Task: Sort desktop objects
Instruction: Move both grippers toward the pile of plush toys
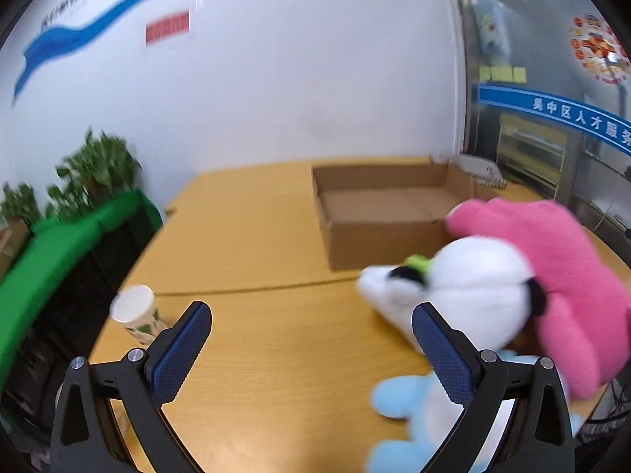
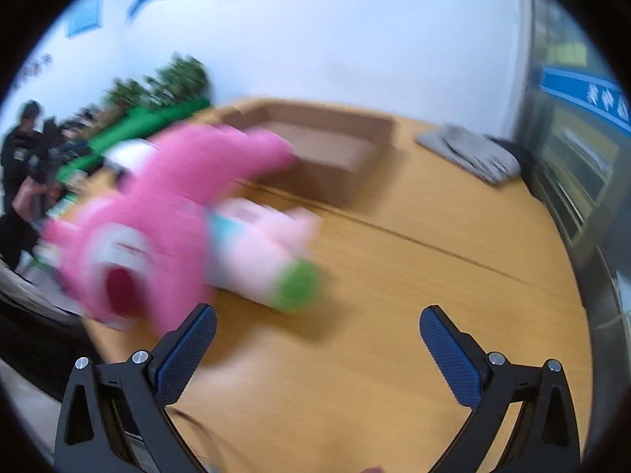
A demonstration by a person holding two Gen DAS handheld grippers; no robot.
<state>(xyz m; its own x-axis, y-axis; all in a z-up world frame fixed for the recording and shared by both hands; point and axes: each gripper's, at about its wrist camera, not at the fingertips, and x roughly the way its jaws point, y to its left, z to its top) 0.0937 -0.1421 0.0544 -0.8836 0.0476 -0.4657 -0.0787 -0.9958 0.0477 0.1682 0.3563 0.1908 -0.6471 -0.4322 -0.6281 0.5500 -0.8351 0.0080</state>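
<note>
Both my grippers, left gripper (image 1: pixel 311 349) and right gripper (image 2: pixel 317 349), gape wide, holding nothing. Cardboard box (image 1: pixel 378 213) looks empty; plush toys (image 1: pixel 512 283) and paper cup (image 1: pixel 138 315) wait, probably unsorted, on the desk (image 1: pixel 268 244).

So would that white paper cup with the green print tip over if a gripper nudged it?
Probably. The white paper cup with the green print stands upright on the wooden table, tall and narrow, so a high nudge likely topples it. It looks thin and light, so it may slide or crush easily.
</note>
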